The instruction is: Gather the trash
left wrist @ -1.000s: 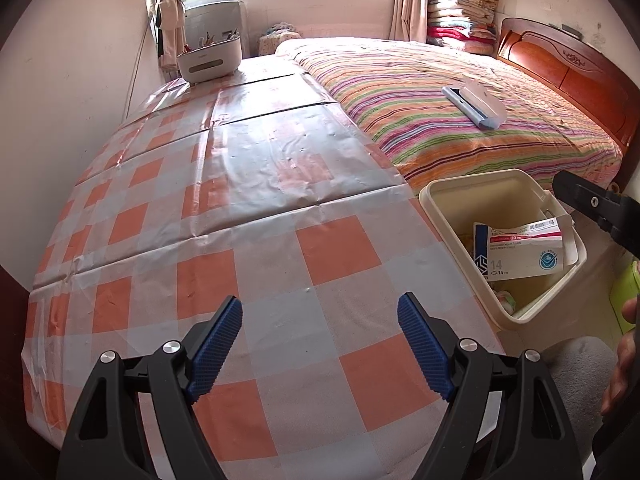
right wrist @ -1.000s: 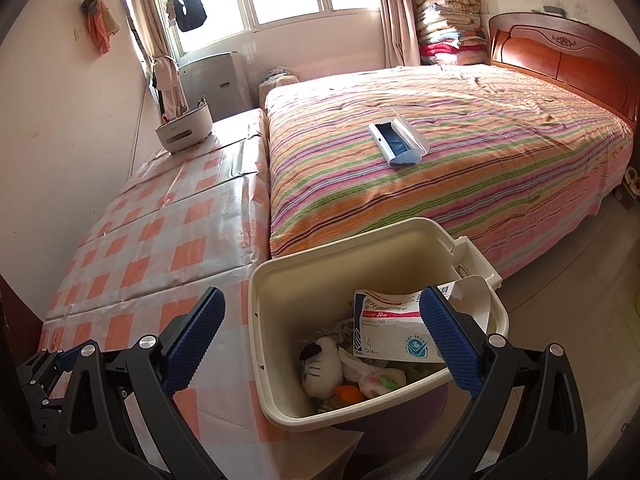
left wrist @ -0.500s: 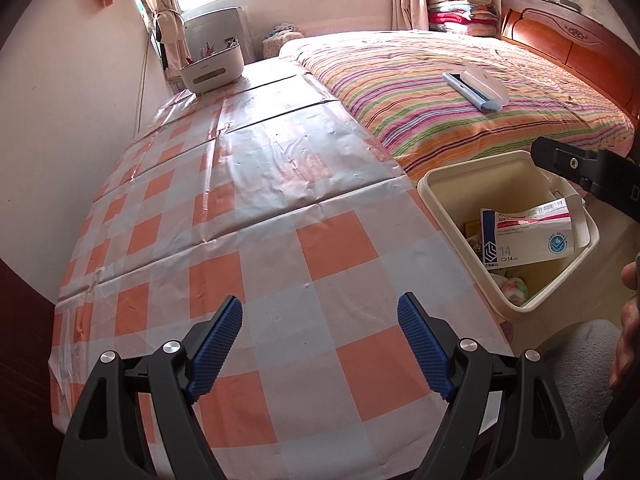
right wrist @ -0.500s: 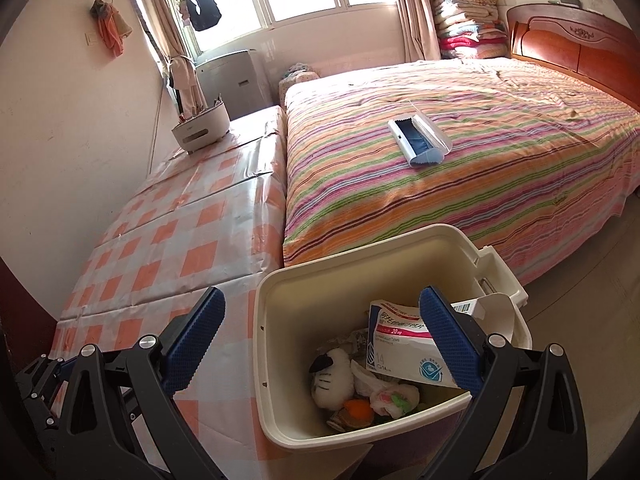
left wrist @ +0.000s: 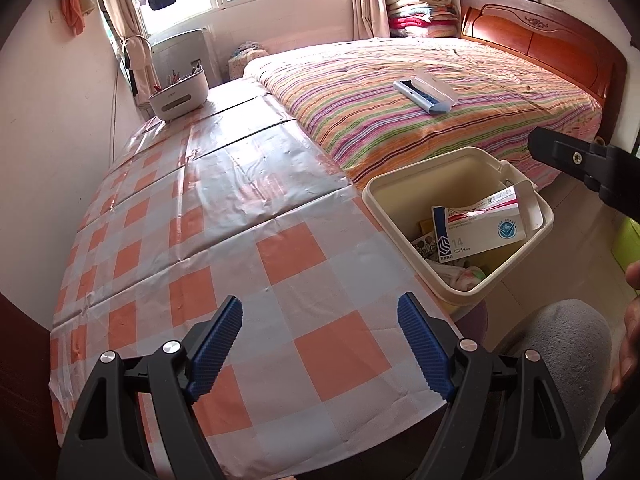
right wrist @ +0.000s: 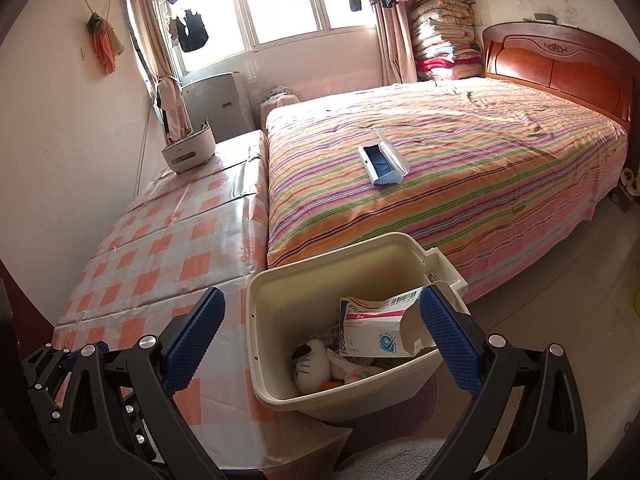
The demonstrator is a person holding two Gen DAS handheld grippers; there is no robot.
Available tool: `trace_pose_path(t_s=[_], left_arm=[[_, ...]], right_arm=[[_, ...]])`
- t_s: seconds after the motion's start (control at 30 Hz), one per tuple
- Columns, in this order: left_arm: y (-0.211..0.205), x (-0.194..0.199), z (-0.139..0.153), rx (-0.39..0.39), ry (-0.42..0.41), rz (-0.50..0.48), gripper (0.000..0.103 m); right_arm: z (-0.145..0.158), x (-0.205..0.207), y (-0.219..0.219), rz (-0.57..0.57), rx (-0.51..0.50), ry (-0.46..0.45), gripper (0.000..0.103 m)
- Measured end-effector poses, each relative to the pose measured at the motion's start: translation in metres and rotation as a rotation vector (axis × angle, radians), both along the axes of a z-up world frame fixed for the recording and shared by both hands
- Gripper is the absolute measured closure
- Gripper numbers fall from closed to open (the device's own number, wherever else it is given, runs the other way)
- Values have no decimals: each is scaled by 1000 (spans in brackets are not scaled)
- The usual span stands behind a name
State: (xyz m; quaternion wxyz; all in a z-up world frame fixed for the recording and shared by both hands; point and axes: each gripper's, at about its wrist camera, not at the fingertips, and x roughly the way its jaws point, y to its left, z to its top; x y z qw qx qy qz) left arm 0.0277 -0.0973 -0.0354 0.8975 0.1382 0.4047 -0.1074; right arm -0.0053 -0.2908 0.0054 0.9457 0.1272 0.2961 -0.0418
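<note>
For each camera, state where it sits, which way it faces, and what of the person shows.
Left wrist: on the left gripper, facing down over the checked table toward the bed; a hand shows at right.
Right wrist: on the right gripper, above the trash bin; only fingers show.
Shared: bin, cardboard box, bed.

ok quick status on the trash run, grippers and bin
Left gripper open, empty, over checkered tablecloth. Right gripper open, empty, above cream bin. Carton and other trash inside. Nothing blocking.
</note>
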Motion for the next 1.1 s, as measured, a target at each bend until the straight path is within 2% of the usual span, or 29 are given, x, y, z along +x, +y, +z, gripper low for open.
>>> trace_pose_path(t_s=[0.27,0.7,1.1], left_arm=[[-1,-1,4,-31,18,5,25],[-22,-2,0,4,32,-38,25],[-44,-8,-1,14,4,-102,25]], right_arm=[[-2,-6,-7,-5,9,-3,7],[-15,-10,-26,-38,36,11,7],[-24,-14,-43,-66,56,21,7]])
